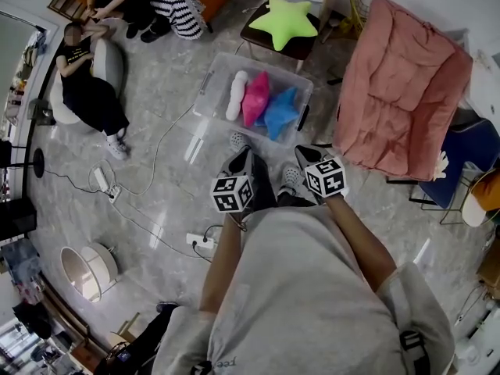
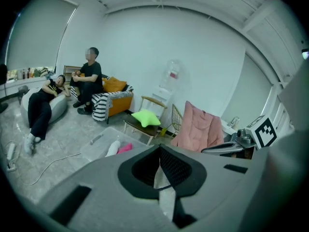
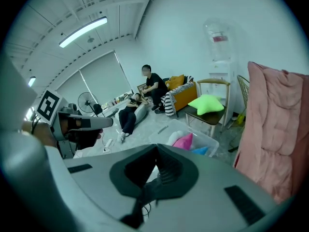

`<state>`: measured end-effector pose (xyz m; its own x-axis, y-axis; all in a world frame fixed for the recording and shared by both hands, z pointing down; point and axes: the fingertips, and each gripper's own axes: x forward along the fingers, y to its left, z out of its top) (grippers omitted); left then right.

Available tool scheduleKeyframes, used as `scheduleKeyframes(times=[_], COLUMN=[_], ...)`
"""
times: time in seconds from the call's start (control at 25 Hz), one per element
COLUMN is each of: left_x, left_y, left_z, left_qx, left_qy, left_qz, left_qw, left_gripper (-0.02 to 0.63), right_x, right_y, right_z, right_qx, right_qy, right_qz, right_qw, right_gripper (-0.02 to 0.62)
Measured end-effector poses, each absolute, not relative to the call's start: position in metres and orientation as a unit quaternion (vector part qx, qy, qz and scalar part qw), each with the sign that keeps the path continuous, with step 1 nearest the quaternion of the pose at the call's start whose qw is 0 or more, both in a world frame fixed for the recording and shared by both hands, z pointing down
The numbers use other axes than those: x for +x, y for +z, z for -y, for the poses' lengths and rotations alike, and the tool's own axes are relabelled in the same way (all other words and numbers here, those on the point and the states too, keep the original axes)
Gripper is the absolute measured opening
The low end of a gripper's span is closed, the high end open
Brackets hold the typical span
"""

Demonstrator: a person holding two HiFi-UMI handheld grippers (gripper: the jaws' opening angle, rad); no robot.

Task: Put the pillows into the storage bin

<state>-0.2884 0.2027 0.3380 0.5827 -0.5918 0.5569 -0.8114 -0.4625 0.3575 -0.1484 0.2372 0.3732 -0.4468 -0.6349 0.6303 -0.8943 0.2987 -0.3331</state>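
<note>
1. Head view: left gripper [image 1: 239,159] and right gripper [image 1: 306,155] had fingers closed, empty.
2. Green pillow [image 1: 293,23] lay on the chair [image 1: 262,39] seat, beyond the bin [image 1: 208,88].
3. Unopened fingers might shove it off the seat.

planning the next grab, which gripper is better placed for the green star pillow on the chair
Right, probably: the green star pillow sits slightly nearer the right gripper than the left gripper; both are shut and empty.
</note>
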Motion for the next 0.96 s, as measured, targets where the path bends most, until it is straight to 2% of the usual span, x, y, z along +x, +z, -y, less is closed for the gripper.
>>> scheduleKeyframes(times=[0.76, 0.96], left_x=[-0.286, -0.275], left_y=[0.348, 0.363], left_z=[-0.203, -0.223], left_qx=[0.83, 0.823], left_qy=[0.215, 0.232], left_qz=[0.418, 0.41], left_qw=[0.299, 0.318], left_gripper=[0.011, 0.011], right_x=[-0.152, -0.137], right_y=[0.374, 0.378], right_z=[-0.243, -0.254], right_qx=[0.468, 0.473], right_qy=[0.332, 0.338], right_qz=[0.792, 0.786], right_qw=[0.206, 0.211], right_gripper=[-0.003, -0.003])
